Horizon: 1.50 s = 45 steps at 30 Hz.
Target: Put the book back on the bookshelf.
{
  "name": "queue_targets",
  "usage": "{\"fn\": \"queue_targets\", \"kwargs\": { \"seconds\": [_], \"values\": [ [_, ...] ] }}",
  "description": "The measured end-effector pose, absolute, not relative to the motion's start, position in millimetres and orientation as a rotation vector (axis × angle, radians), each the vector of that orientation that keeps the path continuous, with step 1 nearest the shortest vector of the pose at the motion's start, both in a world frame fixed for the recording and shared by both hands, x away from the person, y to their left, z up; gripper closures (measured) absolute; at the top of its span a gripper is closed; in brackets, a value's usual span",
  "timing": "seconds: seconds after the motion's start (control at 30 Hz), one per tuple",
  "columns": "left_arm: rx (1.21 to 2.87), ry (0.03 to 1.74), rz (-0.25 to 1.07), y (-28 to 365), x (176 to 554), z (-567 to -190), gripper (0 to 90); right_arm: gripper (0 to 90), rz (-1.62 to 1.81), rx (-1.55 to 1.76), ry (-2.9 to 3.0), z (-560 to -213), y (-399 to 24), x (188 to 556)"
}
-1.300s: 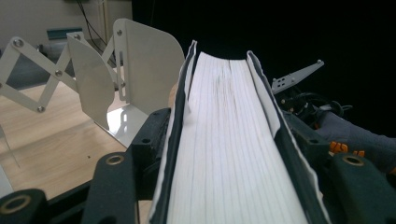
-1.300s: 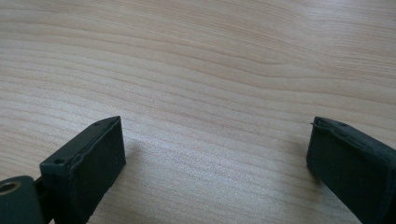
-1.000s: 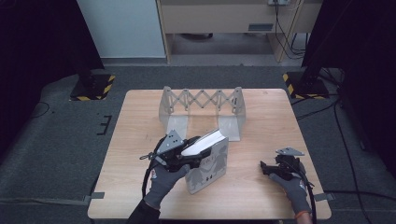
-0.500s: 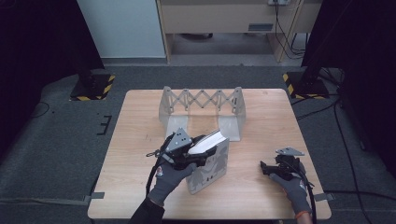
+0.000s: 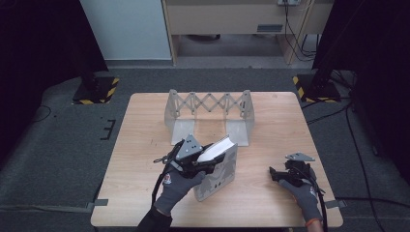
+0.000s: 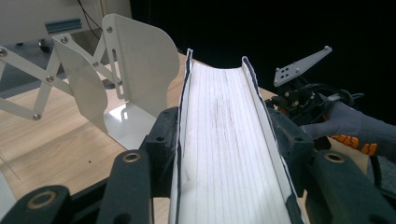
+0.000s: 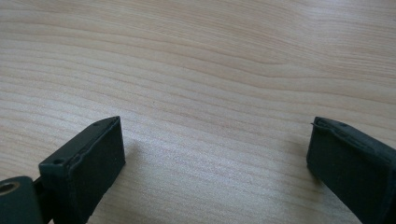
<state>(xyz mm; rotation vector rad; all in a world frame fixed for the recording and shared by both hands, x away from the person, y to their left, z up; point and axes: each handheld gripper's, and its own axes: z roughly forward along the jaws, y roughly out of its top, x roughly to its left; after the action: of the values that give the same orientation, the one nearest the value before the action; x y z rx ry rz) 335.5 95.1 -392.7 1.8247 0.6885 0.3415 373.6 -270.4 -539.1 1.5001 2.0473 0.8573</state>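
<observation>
Wooden table (image 5: 270, 130), left hand-held gripper (image 5: 205, 163) apparently clamping book (image 6: 229, 154)

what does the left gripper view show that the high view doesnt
The left gripper view gives the close detail: the book's white page edge runs up between the black pads, which press on its dark covers, and the jaws have just been closing on it. The high view gives the layout: the whole wooden table, the left gripper lifting the book's near end, and the right gripper resting apart on bare wood near the table's right edge. Both show the book, the metal expanding book rack behind it, and the other gloved hand with its gripper.
</observation>
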Motion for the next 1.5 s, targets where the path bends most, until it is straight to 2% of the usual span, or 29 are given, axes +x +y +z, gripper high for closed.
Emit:
{"fn": "queue_targets", "kwargs": {
  "seconds": [0.67,1.33,1.5],
  "values": [
    [1.781,0.792,0.384,107,338,-384,52.2,4.6,0.857,1.500,2.047,-539,-270,374],
    [1.634,0.993,0.573,175,373,-345,52.2,4.6,0.858,1.501,2.047,-539,-270,374],
    [1.602,1.071,0.630,189,392,-341,52.2,4.6,0.858,1.501,2.046,-539,-270,374]
  ]
}}
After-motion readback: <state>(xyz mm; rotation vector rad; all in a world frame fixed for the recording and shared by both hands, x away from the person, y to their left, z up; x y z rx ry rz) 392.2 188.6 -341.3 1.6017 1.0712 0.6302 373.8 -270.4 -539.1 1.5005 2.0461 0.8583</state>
